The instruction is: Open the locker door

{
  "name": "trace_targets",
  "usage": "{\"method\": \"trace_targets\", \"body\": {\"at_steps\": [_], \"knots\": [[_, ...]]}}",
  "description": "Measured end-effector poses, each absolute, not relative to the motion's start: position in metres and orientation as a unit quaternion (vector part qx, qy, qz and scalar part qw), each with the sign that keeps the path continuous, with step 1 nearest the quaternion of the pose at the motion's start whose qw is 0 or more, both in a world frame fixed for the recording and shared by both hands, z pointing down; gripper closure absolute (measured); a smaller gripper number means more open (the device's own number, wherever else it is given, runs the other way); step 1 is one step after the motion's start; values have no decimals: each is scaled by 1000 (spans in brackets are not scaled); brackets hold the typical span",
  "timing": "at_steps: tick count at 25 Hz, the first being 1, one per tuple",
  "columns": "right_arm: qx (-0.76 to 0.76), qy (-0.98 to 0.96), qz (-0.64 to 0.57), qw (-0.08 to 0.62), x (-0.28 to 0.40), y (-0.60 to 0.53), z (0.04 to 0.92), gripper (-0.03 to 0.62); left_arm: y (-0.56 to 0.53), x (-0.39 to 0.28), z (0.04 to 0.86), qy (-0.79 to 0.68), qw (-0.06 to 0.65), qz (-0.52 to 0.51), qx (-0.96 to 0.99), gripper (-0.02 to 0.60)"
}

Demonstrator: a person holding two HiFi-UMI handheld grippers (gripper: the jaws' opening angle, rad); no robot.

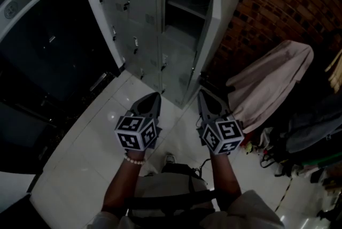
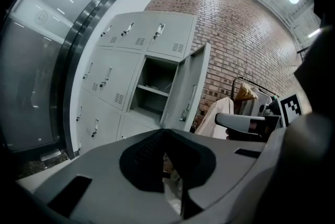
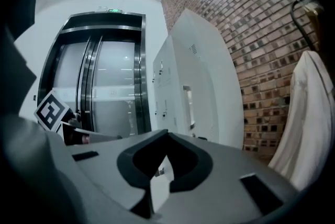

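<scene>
The grey locker cabinet (image 1: 133,14) stands ahead of me. One tall door (image 1: 207,40) hangs swung out to the right, and the compartment (image 1: 180,14) behind it shows a bare shelf. The other doors are flush. My left gripper (image 1: 153,96) and right gripper (image 1: 205,93) hover side by side over the floor, short of the cabinet, both shut with nothing held. The left gripper view has the open door (image 2: 189,89) beyond the closed tips of the left gripper (image 2: 166,133). In the right gripper view the door's outer face (image 3: 201,92) with its handle (image 3: 187,105) rises past the right gripper (image 3: 167,135).
A brick wall (image 1: 288,3) runs to the right of the cabinet. A beige garment cover (image 1: 272,81) and dark clothes and bags (image 1: 312,126) crowd the right side. Dark glass lift doors (image 1: 37,56) stand at the left. White floor tiles (image 1: 91,153) lie underfoot.
</scene>
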State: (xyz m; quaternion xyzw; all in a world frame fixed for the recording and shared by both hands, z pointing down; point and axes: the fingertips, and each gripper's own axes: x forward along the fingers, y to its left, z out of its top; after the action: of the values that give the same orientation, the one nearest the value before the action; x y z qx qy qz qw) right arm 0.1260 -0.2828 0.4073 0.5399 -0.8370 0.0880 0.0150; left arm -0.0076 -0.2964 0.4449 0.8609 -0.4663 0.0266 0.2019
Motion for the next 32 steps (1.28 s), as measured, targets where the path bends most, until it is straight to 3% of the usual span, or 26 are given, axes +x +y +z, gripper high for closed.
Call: {"method": "trace_targets", "body": {"at_steps": [14, 32], "knots": [[539, -830, 140, 38, 31, -164, 441, 592, -179, -88, 457, -453, 215, 24, 865, 591], [555, -818, 141, 50, 7, -71, 444, 592, -84, -105, 467, -424, 225, 28, 877, 591]]}}
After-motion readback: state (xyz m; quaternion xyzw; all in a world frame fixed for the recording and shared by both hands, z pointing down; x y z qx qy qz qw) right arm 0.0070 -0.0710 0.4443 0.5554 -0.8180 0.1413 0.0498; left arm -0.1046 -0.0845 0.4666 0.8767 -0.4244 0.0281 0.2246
